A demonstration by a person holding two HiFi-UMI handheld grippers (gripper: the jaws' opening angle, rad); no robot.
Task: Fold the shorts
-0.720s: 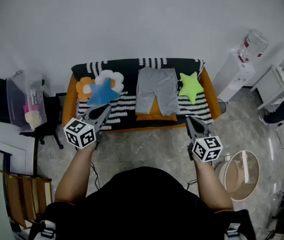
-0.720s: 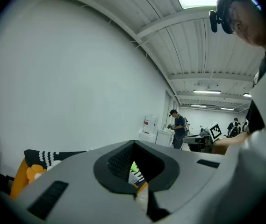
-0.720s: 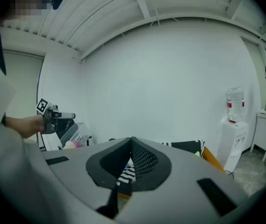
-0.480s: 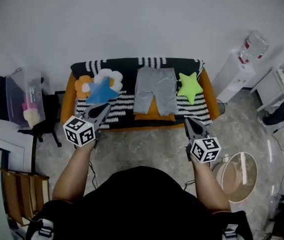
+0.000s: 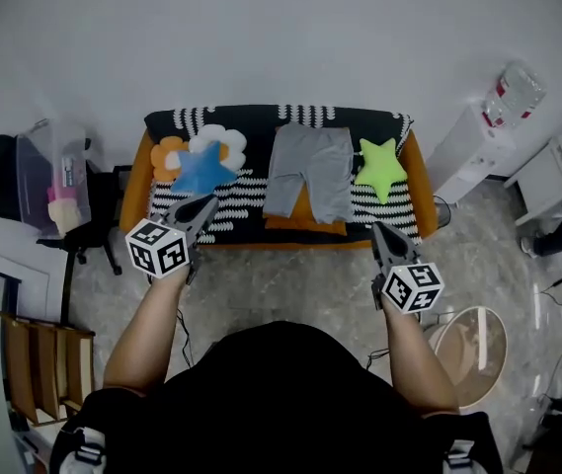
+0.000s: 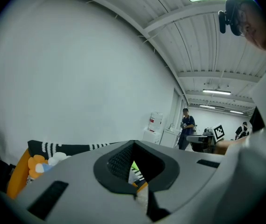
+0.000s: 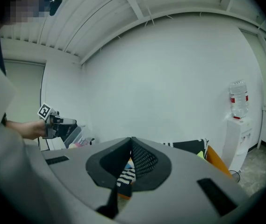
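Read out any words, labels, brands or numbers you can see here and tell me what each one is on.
No text here can be read.
Water bottle: red label, print too small to read.
Clear storage box: white label, too small to read.
Left claw and right claw: cubes carry black-and-white square patterns only, no letters or numbers.

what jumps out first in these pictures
The grey shorts lie spread flat in the middle of the striped sofa, between a blue star cushion and a green star cushion. Nearer, the left gripper and right gripper are shut and empty, short of the sofa.
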